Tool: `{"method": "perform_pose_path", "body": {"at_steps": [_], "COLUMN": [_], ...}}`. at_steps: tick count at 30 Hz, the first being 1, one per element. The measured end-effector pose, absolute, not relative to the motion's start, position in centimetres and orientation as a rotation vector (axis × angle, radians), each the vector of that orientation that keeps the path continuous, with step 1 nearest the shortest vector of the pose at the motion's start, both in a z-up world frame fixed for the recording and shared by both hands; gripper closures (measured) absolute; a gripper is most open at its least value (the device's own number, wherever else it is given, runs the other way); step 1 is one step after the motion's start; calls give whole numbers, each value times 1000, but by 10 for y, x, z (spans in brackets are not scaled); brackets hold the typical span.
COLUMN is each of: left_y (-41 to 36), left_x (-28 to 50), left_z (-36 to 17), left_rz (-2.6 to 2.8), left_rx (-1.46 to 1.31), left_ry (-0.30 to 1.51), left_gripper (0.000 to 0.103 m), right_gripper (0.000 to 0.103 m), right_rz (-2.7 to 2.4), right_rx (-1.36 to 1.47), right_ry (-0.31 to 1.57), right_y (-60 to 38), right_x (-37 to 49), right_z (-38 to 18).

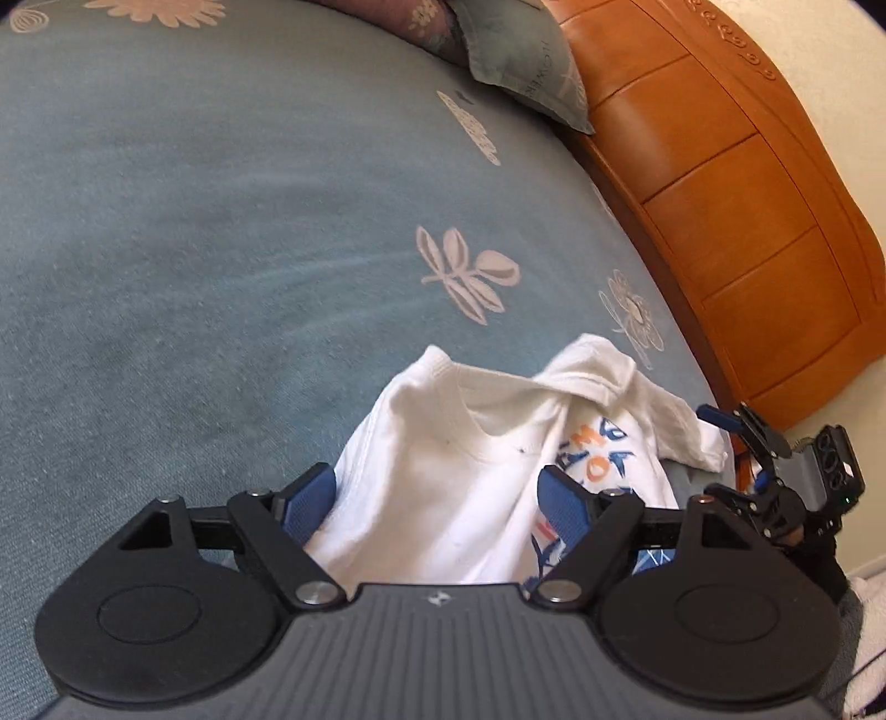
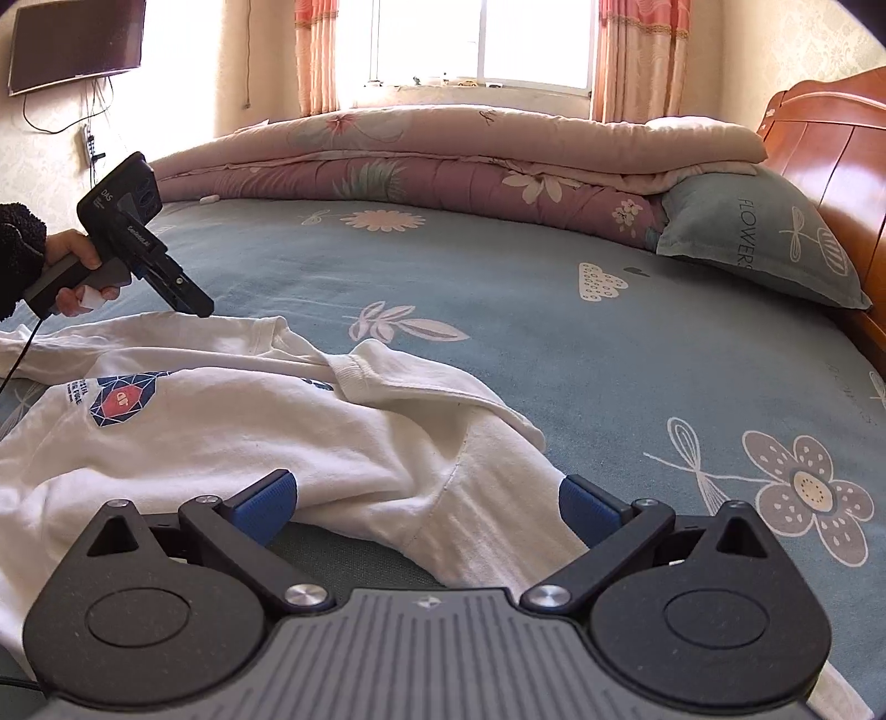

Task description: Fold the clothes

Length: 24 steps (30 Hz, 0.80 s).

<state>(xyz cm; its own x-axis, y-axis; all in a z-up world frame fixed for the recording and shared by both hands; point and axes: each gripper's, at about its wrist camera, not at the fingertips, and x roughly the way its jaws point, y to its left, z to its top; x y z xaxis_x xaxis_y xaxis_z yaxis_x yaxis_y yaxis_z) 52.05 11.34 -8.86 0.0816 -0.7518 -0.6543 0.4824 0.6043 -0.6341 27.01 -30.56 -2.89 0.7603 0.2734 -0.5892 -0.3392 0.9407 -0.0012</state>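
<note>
A white T-shirt [image 1: 443, 471] with a blue and orange print lies crumpled on the blue flowered bed sheet [image 1: 166, 277]. My left gripper [image 1: 437, 498] hangs over its collar end, jaws wide apart; the cloth lies between the blue pads [image 1: 307, 498], which do not press on it. In the right wrist view the T-shirt [image 2: 221, 443] spreads to the left. My right gripper [image 2: 426, 507] is open, with a sleeve lying between its fingers. A hand holds the left gripper [image 2: 196, 302] above the shirt's far edge. The right gripper [image 1: 736, 446] shows at the shirt's right side.
An orange wooden headboard [image 2: 830, 138] bounds the bed on the right, with a grey-blue pillow [image 2: 747, 232] against it. Folded quilts [image 2: 443, 155] lie along the far side under a window. A wall screen [image 2: 72, 44] hangs at the left. Bare sheet [image 2: 554, 332] stretches beyond the shirt.
</note>
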Motion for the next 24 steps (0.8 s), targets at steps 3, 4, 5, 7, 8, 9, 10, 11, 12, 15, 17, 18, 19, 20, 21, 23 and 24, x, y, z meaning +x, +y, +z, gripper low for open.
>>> {"method": "perform_pose_path", "body": {"at_steps": [3,4,5,7,8,9,10,11,12,15,17,18,19,20,21,23,24], "left_y": [112,109,106,101,102,103,104,107,110,113,105,99,95,90,87,93,94], "left_x": [529,536,541,547,545,542,540,536,532,532,536,535,532,529,526,522,519], "left_z": [-94,-96,-97,-98,-97,-95,-94,-94,-94,-98,-98,-96,-93,-90,-87,-86,-85], "left_rz": [-944,-934,-930,-930,-931,-932,-933,-938,-943,-936,-928,-926,-914,-901,-885,-820,-793], "left_rx": [-292,-308,-316,-309,-290,-271,-254,-249,-245,-244,-197,-151,-90,-29,21,33,44], "left_ry": [1163,1157,1153,1166,1182,1198,1213,1223,1233,1231,1216,1207,1197,1187,1177,1166,1159], "left_gripper": [23,23,23,25,28,30,32,33,34,45,52,52,52,60,68,94,95], "right_gripper": [0,0,0,0,0,0,0,0,0,0,0,0,0,0,0,0,0], "right_rz": [329,326,323,322,321,322,323,323,323,321,321,317,311,306,302,293,289], "right_rx": [-70,-57,-44,-36,-43,-52,-59,-58,-45,24,51,54,56,58,61,63,64], "right_ry": [626,627,630,633,629,623,616,609,608,617,617,617,617,619,620,614,614], "right_y": [-308,-309,-308,-305,-304,-304,-304,-305,-307,-314,-316,-315,-315,-314,-314,-314,-314], "right_x": [270,270,271,272,271,270,268,267,266,264,262,262,262,261,261,260,260], "right_z": [-33,-35,-36,-38,-37,-36,-36,-35,-35,-38,-40,-42,-43,-44,-45,-45,-45]}}
